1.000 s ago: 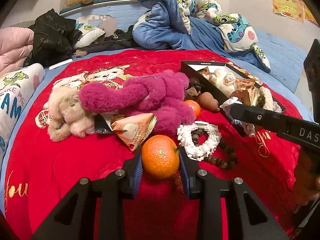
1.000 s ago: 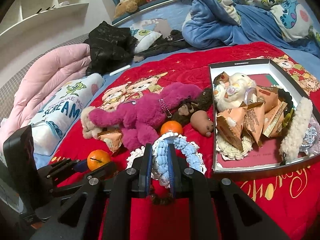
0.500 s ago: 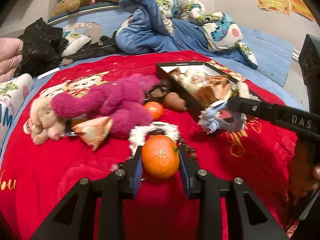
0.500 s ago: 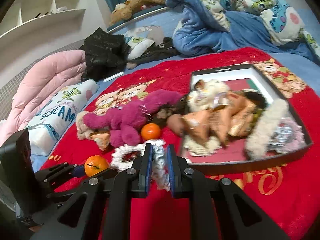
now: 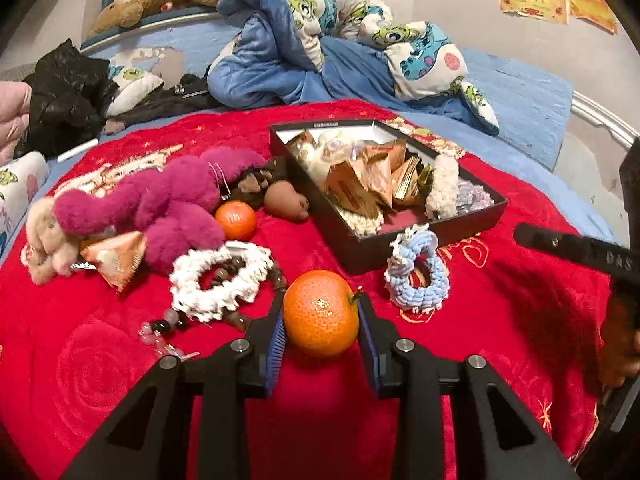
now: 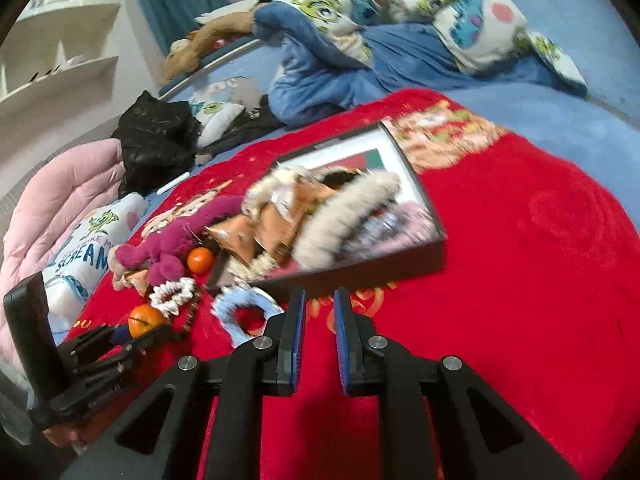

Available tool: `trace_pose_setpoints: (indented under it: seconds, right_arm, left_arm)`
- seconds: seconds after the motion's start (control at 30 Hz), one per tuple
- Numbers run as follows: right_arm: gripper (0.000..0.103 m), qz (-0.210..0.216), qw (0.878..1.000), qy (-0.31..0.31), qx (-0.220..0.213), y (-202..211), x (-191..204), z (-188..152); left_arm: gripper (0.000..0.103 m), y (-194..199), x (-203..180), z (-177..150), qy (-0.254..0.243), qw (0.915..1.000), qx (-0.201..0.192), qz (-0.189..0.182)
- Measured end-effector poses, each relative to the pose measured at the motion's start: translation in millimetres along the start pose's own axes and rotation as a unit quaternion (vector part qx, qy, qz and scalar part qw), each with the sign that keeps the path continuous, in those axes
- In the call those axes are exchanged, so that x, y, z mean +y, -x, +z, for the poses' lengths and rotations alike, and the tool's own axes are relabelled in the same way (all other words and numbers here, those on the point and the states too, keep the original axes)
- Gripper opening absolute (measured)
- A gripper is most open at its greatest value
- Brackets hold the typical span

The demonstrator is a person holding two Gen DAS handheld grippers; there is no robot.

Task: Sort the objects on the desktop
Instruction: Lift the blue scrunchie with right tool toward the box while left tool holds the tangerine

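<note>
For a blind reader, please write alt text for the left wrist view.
The left gripper holds an orange mandarin between its fingers above a red blanket. Beyond lie a blue scrunchie, a white scrunchie, a magenta plush toy and a filled black box.

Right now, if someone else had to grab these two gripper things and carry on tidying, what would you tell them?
Left gripper: shut on a tangerine, held above the red blanket.
Right gripper: open, holding nothing. The blue scrunchie lies on the blanket just outside the black box.
Done: snack packets and fluffy pieces are in the box.
Left outside: blue scrunchie, white scrunchie over a bead bracelet, second tangerine, pink plush, one snack packet, small brown toy.
</note>
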State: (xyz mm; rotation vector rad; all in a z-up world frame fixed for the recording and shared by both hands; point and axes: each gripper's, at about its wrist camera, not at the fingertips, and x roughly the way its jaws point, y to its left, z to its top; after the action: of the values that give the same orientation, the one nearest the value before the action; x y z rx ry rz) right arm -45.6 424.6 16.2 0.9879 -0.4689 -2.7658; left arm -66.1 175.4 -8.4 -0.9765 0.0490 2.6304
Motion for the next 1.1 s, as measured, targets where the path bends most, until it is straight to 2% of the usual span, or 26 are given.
trace_pose_setpoints:
  seconds: [0.17, 0.4, 0.57, 0.67, 0.73, 0.77, 0.9, 1.1]
  right_arm:
    - [0.019, 0.023, 0.999, 0.018, 0.029, -15, 6, -12]
    - [0.019, 0.026, 0.997, 0.062, 0.042, -33, 37, -18]
    - [0.019, 0.023, 0.996, 0.070, 0.048, -43, 50, -16]
    - [0.021, 0.018, 0.996, 0.074, 0.052, -49, 57, -13]
    - [0.025, 0.003, 0.995, 0.080, 0.058, -54, 61, -11]
    - [0.030, -0.004, 0.995, 0.082, 0.061, -55, 62, -11]
    - [0.035, -0.019, 0.994, 0.085, 0.067, -61, 63, -10]
    - [0.035, -0.029, 0.992, 0.084, 0.084, -75, 62, -10]
  left_arm:
    - [0.034, -3, -2, -3, -0.003, 1.0000, 0.003, 0.005]
    - [0.034, 0, 5, -5, -0.002, 1.0000, 0.002, 0.000]
    - [0.034, 2, 14, -4, 0.006, 1.0000, 0.006, 0.000]
    - [0.034, 3, 19, -3, 0.009, 0.9999, 0.005, 0.003]
    - [0.034, 2, 23, -3, 0.012, 0.9999, 0.007, 0.002]
    - [0.034, 2, 25, -3, 0.013, 0.9999, 0.008, 0.002]
    - [0.034, -5, 27, -8, 0.018, 0.9996, 0.020, -0.002]
    - [0.034, -7, 24, -10, 0.014, 0.9996, 0.022, -0.006]
